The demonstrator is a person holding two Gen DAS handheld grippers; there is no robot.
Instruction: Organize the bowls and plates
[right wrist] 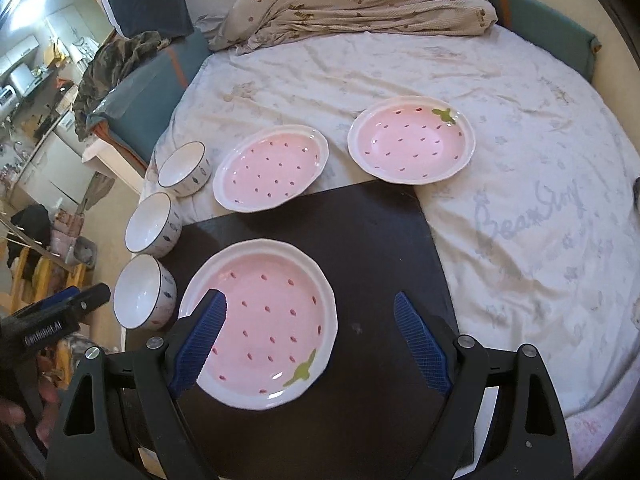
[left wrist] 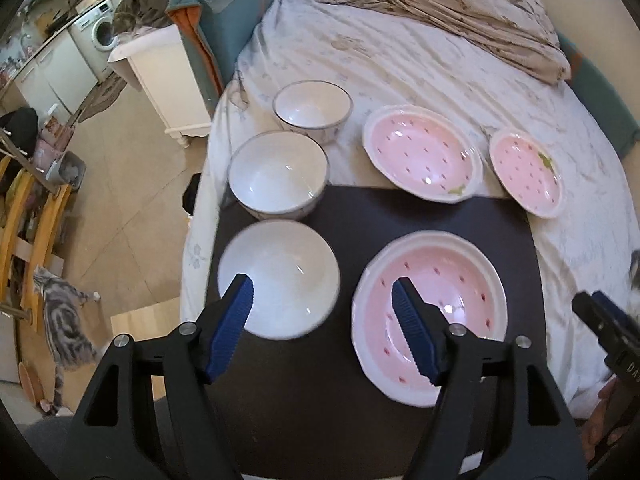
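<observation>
Three white bowls stand in a column on the left: the near bowl (left wrist: 278,278) and the middle bowl (left wrist: 278,174) on a black board (left wrist: 360,216), the far bowl (left wrist: 312,106) on the bed sheet. Three pink strawberry plates lie to their right: the near plate (left wrist: 430,316) on the board, the middle plate (left wrist: 422,152) and the far plate (left wrist: 526,172) at its back edge. My left gripper (left wrist: 322,282) hangs open above the gap between near bowl and near plate, holding nothing. My right gripper (right wrist: 309,299) is open over the near plate (right wrist: 264,320), also holding nothing.
The board lies on a bed with a white printed sheet (right wrist: 520,160); a crumpled duvet (right wrist: 360,0) is heaped at the far end. Left of the bed are a white cabinet (left wrist: 160,76) and tiled floor with a grey tabby cat (left wrist: 64,320).
</observation>
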